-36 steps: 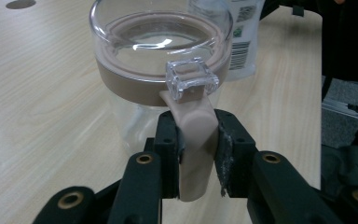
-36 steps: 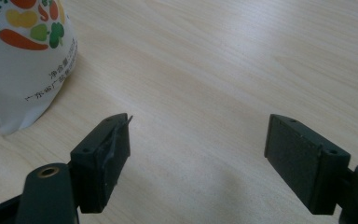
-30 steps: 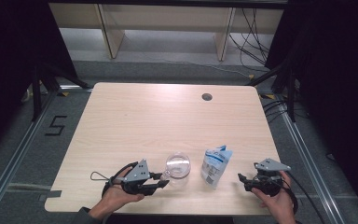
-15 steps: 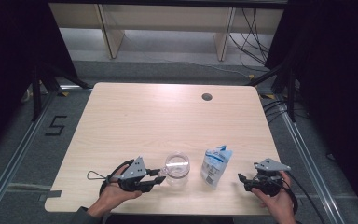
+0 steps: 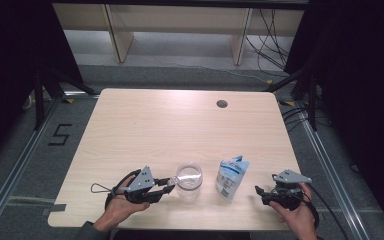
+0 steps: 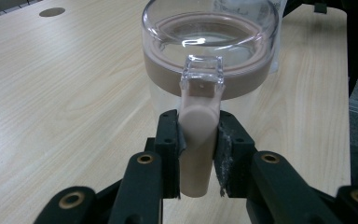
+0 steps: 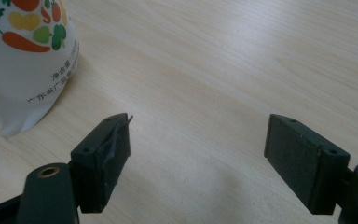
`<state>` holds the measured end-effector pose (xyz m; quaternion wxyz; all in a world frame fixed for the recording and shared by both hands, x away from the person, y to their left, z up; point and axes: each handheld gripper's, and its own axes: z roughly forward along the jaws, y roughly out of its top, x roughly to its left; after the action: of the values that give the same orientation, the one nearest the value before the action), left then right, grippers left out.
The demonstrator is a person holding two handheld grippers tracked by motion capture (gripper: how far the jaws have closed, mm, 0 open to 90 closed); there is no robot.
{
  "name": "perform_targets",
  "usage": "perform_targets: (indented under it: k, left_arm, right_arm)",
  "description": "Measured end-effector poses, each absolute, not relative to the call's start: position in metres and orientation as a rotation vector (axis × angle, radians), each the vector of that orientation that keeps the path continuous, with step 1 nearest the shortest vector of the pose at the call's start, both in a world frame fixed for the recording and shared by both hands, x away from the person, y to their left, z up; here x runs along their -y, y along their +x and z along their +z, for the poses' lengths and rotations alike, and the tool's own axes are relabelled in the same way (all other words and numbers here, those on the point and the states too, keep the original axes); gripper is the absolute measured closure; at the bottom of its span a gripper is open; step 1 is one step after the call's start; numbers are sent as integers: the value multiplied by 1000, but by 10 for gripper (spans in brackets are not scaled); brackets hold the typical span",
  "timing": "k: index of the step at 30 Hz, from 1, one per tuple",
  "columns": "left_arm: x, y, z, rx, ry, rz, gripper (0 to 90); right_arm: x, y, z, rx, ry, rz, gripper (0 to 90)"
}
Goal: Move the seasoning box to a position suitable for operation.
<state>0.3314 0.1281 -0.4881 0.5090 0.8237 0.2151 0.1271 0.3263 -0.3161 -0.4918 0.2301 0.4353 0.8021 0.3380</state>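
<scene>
left gripper [image 6: 197, 154]: its two black jaws have just been closing and now press from both sides on the beige handle tab [image 6: 196, 140] of the clear round plastic container with a beige lid ring [image 6: 209, 51]; the pads touch the tab on each side, so the tab is gripped.
container: stands upright on the pale wooden table [image 5: 145, 130] straight ahead of the left gripper's jaws, its clear clasp just above the pinched tab; in the high view the container [image 5: 188, 176] sits touching the tips of the left gripper [image 5: 166, 187].
left hand [image 5: 121, 204]: wrapped around the gripper body, behind the jaws.
right gripper [image 7: 198, 140]: jaws stand wide apart with bare tabletop between them, holding nothing; in the high view it [image 5: 260, 192] rests low by the table's near edge in the right hand [image 5: 295, 215].
white stand-up pouch printed with vegetables [image 7: 23, 60]: ahead and to the left of the right gripper's jaws, near but not touching; in the high view the pouch [image 5: 231, 177] stands between the container and the right gripper.
dark round hole in the tabletop [image 5: 222, 104]: far ahead of both grippers, well apart.
</scene>
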Motion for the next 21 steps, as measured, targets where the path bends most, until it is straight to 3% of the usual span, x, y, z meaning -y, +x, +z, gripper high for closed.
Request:
perform_targets:
  k: [21]
  left_arm:
    - [-131, 343, -489, -573, 1967, 351, 716]
  right_arm:
    - [316, 326, -490, -2207, 1200, 947, 251]
